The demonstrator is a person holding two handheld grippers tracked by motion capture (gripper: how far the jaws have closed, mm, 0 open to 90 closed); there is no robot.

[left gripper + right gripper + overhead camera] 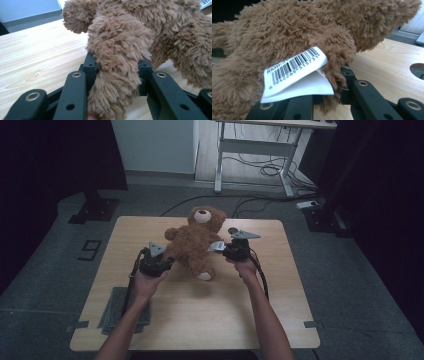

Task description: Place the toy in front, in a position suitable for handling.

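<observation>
The brown teddy bear [195, 245] is gripped from both sides over the wooden table [200, 320], between the two handheld grippers. In the left gripper view, a plush limb [117, 72] is seen squeezed between the black jaws of the left gripper [167, 262], the fur bulging out above and below the pads, so this gripper is clamped on the bear. In the right gripper view, the jaws of the right gripper [220, 246] are drawn close together on another part of the bear's fur, with a white barcode tag [294, 72] hanging just in front of them and part of the grip hidden behind it. The grasping stage is therefore judged complete on both sides. In the high view the bear is seen tilted, its head [202, 215] away from the grippers and one pale-soled foot [205, 276] towards the person; whether the foot is touching the tabletop cannot be told. What remains, as judged from the pictures, is for the bear to be carried or repositioned and then released; no destination can be made out.
</observation>
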